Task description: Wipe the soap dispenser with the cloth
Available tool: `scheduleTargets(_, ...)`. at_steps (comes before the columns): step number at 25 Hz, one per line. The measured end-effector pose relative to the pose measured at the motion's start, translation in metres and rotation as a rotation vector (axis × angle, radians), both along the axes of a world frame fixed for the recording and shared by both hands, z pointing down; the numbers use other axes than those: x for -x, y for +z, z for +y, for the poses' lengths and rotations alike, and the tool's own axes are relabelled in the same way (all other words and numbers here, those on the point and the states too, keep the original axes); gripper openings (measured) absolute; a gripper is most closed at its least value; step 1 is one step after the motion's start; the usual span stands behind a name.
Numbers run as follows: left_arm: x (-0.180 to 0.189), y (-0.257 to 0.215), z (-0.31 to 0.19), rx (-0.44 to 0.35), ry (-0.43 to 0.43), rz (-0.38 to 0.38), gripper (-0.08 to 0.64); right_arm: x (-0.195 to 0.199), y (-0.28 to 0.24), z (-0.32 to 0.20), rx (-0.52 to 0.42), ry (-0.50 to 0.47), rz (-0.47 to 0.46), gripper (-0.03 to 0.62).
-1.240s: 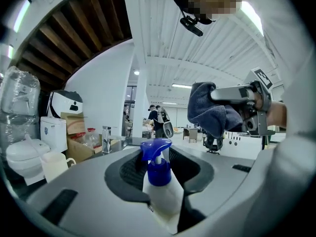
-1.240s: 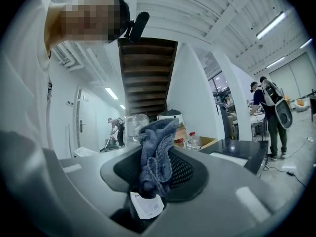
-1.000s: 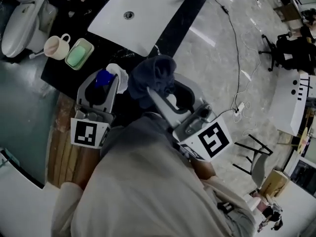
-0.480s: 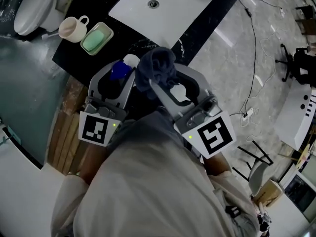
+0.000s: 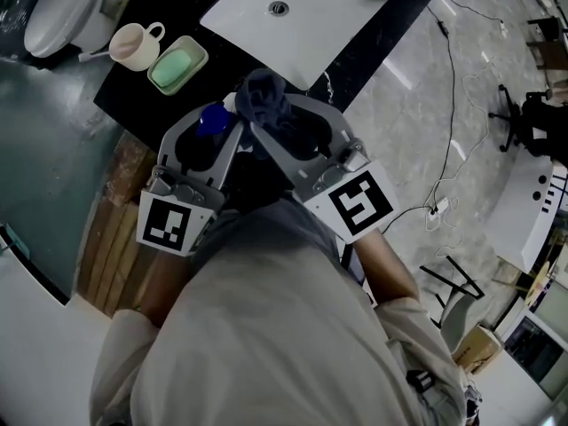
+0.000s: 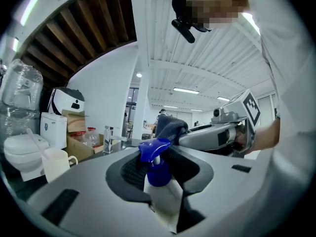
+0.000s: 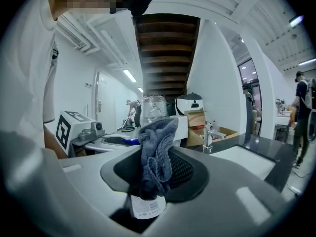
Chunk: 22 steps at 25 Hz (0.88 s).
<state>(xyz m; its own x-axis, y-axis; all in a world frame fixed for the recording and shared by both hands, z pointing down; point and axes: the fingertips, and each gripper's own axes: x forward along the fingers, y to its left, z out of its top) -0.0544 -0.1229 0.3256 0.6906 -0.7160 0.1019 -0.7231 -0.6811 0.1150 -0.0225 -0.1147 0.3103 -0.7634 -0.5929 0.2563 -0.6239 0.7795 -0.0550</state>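
The soap dispenser [image 5: 211, 119], a white bottle with a blue pump, sits between the jaws of my left gripper [image 5: 211, 137], which grips its body [image 6: 161, 195]. Those jaws have just been closing on it. My right gripper [image 5: 284, 119] is shut on a bunched grey-blue cloth [image 5: 264, 97], whose white label [image 7: 145, 207] hangs below. In the head view the cloth sits just right of the pump, close to touching it. The left gripper view shows the cloth [image 6: 170, 127] behind the pump, held out by the right gripper [image 6: 217, 135]. The cloth [image 7: 156, 149] fills the right gripper view's middle.
A white sink basin [image 5: 293, 16] is set in a black counter [image 5: 133, 96] ahead. A cup [image 5: 133, 45] and a green soap dish [image 5: 177, 65] stand at the left, a toilet [image 5: 62, 7] beyond. Cables [image 5: 461, 69] run over the marble floor. A tap [image 7: 207, 135] stands at the sink.
The right gripper has carried the cloth left and down, up beside the dispenser's blue pump. The left gripper and the dispenser have stayed about where they were.
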Motion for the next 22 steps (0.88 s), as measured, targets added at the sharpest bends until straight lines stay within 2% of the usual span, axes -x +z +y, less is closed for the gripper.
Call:
scheduleTargets(8,0.013,-0.003,-0.004,-0.003,-0.038,0.057,0.123,0.009,0.008,-0.007,0.025,-0.016,0.0,0.123)
scheduleTargets(22,0.022,-0.002,0.003,-0.002,-0.05,0.067,0.121,0.011,0.028,-0.003,0.051,-0.026,0.019,0.121)
